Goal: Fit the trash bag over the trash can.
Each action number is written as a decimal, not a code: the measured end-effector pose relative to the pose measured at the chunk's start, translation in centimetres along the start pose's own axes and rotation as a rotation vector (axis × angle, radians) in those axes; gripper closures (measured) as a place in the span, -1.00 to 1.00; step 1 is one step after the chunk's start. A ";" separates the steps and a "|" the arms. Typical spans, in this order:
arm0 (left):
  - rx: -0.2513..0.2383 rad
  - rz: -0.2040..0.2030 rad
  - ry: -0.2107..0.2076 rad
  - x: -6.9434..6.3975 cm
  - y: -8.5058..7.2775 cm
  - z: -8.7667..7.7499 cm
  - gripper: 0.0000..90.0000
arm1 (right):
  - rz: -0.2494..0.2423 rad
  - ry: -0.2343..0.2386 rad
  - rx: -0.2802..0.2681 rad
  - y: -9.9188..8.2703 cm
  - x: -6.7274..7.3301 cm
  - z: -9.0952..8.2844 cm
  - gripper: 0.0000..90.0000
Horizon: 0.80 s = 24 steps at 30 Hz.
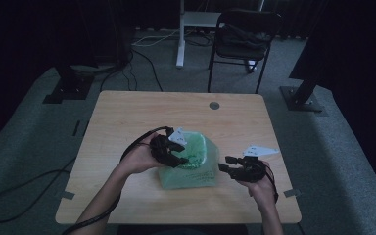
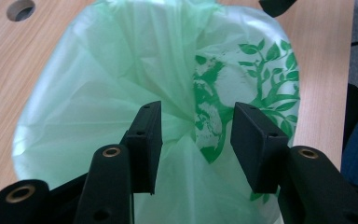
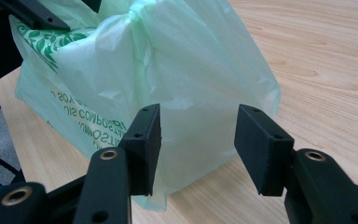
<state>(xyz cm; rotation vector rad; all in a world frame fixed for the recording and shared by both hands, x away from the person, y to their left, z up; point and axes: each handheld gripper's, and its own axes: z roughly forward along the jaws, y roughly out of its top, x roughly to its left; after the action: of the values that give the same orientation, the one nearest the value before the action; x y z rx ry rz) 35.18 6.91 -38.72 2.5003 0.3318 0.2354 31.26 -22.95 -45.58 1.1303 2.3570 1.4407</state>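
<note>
One green bag [image 1: 188,164] lies on one counter [image 1: 127,117]; two claws, left [image 1: 182,155] and right [image 1: 223,163]; one chair [image 1: 240,41] behind.

The high view is looking dim and underexposed, with the room falling into near black along the top and sides; the table [image 1: 127,112] is catching the only soft light. Both gripper views are showing far brighter, evenly lit (no hard shadows). The green bag [image 2: 121,70] is glowing translucent, slightly washed out, while the nearest black jaws are blurring softly.
</note>
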 end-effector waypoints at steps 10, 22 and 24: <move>0.017 0.013 -0.009 0.0 0.1 0.3 0.20 | 0.002 0.004 0.003 0.0 0.0 0.2 0.12; 0.047 -0.022 0.049 1.3 0.0 0.9 0.16 | 0.002 0.002 -0.001 0.0 0.0 0.1 0.12; 0.056 -0.023 0.055 1.5 0.0 1.1 0.16 | 0.002 0.003 0.001 0.0 0.0 0.2 0.12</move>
<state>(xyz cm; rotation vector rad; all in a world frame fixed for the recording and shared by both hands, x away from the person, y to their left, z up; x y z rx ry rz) 36.83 6.71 -39.43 2.5472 0.3941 0.2896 31.32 -22.85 -45.68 1.1313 2.3603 1.4428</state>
